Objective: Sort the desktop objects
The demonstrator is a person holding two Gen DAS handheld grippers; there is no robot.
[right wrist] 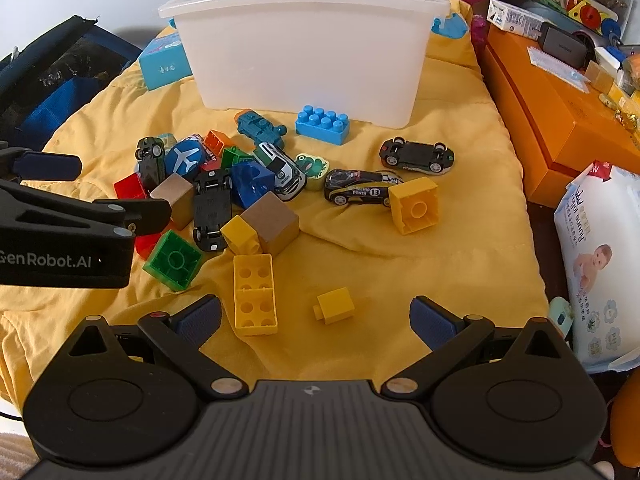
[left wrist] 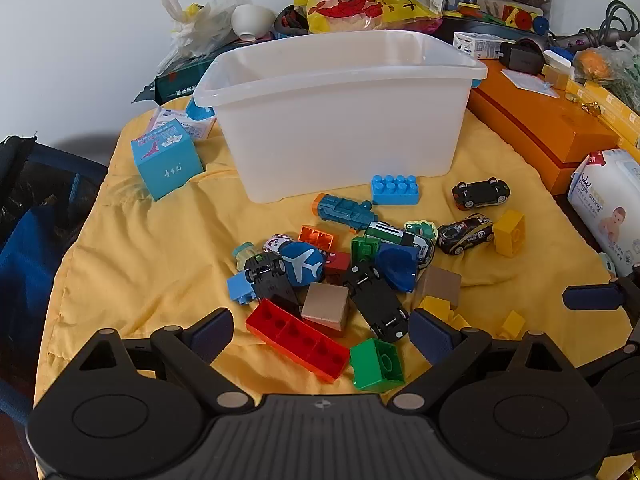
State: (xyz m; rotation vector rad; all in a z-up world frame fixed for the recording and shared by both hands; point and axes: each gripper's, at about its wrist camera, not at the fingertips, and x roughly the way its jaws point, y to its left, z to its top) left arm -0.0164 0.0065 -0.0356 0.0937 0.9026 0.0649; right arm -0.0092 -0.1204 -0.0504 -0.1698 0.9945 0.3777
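Hovering fully open and empty, the left hand-held gripper [left wrist: 321,330] and right hand-held gripper [right wrist: 316,318] face toys [right wrist: 256,184] before the white bin [left wrist: 340,112]

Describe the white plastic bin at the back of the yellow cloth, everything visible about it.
The white, slightly translucent plastic bin is a rectangular tub with a flared rim and walls that taper towards the base. It stands upright and open-topped on the yellow cloth, behind the pile of toys. The part of its inside that shows looks empty. A blue studded building brick lies just in front of its base; whether they touch is unclear. Blue plastic pieces peek out at both ends below the rim.
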